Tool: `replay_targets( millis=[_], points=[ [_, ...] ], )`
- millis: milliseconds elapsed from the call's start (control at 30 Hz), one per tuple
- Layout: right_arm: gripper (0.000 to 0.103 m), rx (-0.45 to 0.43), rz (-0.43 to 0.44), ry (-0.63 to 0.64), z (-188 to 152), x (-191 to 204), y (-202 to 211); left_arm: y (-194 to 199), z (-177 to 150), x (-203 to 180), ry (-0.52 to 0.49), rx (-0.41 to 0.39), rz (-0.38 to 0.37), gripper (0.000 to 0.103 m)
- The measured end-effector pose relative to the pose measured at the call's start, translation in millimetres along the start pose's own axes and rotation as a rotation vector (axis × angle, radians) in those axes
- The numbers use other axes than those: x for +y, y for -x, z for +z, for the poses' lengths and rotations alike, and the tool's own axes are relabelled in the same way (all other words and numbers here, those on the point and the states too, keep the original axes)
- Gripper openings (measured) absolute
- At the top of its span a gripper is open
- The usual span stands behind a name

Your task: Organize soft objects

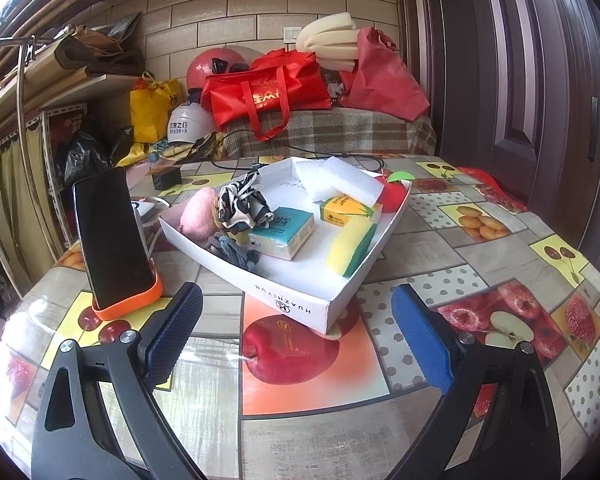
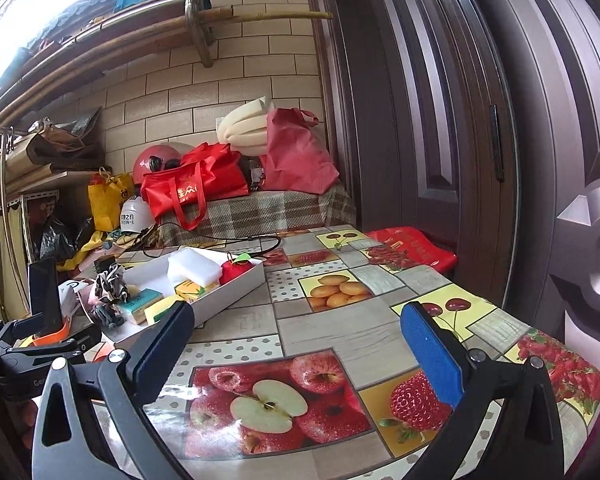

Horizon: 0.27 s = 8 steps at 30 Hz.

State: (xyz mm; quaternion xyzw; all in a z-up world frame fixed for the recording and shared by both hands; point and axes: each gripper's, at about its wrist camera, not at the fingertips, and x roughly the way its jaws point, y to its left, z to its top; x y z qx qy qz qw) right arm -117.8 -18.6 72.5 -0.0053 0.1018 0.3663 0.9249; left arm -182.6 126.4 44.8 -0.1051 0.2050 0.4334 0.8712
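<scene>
Phone (image 1: 114,236): stands upright in an orange holder (image 1: 128,304) at 9 o'clock of the table (image 1: 440,248); propped so the screen faces the table edge, probably for viewing; not part of the sorting.

Left gripper (image 1: 296,336): empty, fingers spread wide, hovers over the tablecloth just short of the tray's near corner, which lies at its 12 o'clock; placed to approach the tray.

White tray (image 1: 284,292): shallow cardboard, set cornerwise mid-table; it gathers the soft goods in one place. Contents, left to right:
- pink puff (image 1: 198,214), against the left wall;
- black-and-white cloth (image 1: 244,202), bunched, leaning on the puff;
- grey yarn bundle (image 1: 232,250), at the near wall;
- teal tissue pack (image 1: 282,232), flat;
- yellow-green sponge (image 1: 350,246), flat, along the right wall;
- yellow tissue pack (image 1: 346,208), behind the sponge;
- white foam blocks (image 1: 340,180), at the far side;
- red plush apple (image 1: 392,192), in the right corner, resting against the rim.

Right gripper (image 2: 296,344): empty, spread wide, over bare tablecloth; tray at its 10 o'clock, well apart. Judged idle: the items appear gathered already.
</scene>
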Motion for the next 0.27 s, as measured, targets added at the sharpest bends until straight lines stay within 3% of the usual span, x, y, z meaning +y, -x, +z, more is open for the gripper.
replay_targets(
  millis=[267],
  points=[
    [0.103, 0.003, 0.001, 0.003, -0.3, 0.0, -0.5, 0.4, -1.2, -1.4, -0.009, -0.001, -0.008, 0.096]
  ],
)
